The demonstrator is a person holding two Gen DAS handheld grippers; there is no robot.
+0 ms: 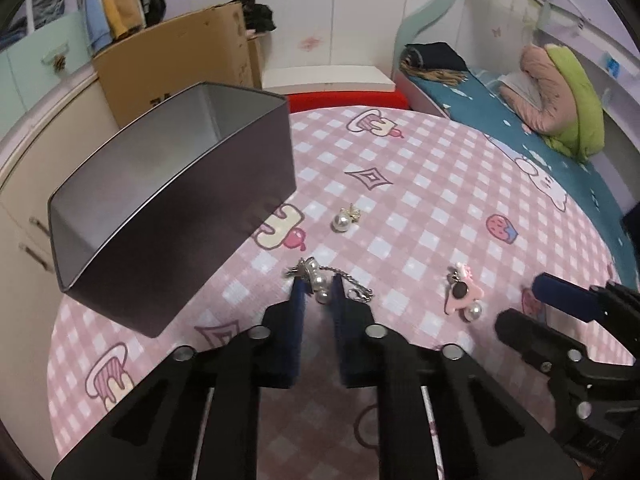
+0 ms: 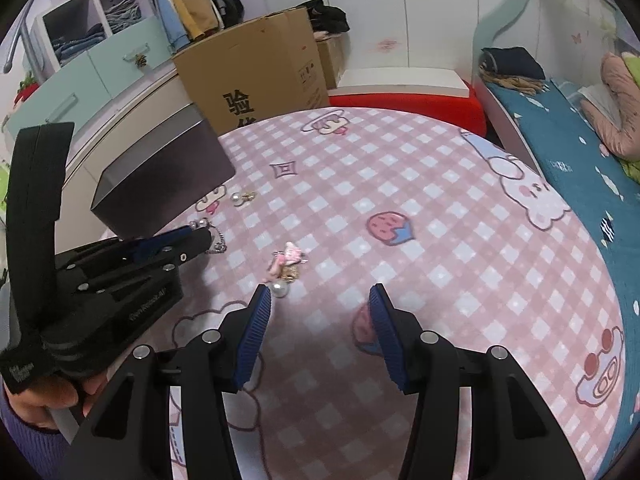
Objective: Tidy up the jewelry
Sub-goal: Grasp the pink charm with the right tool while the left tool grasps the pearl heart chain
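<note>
A dark open tin box [image 1: 168, 216] stands on the pink checked tablecloth at the left; it also shows in the right wrist view [image 2: 160, 176]. My left gripper [image 1: 318, 286] is down on a pearl-and-chain piece [image 1: 322, 280], its jaws narrowly apart with the pearls between them; it also shows in the right wrist view [image 2: 200, 236]. A pearl earring [image 1: 344, 218] lies beyond it. A pink charm with a pearl [image 1: 464, 296] lies to the right, also shown in the right wrist view [image 2: 286, 268]. My right gripper [image 2: 320, 300] is open and empty, just short of the pink charm.
The round table [image 2: 440, 240] ends in an edge all around. A cardboard box [image 2: 256, 80], drawers and hanging clothes stand behind at the left. A bed with a teal cover [image 2: 580, 148] lies at the right.
</note>
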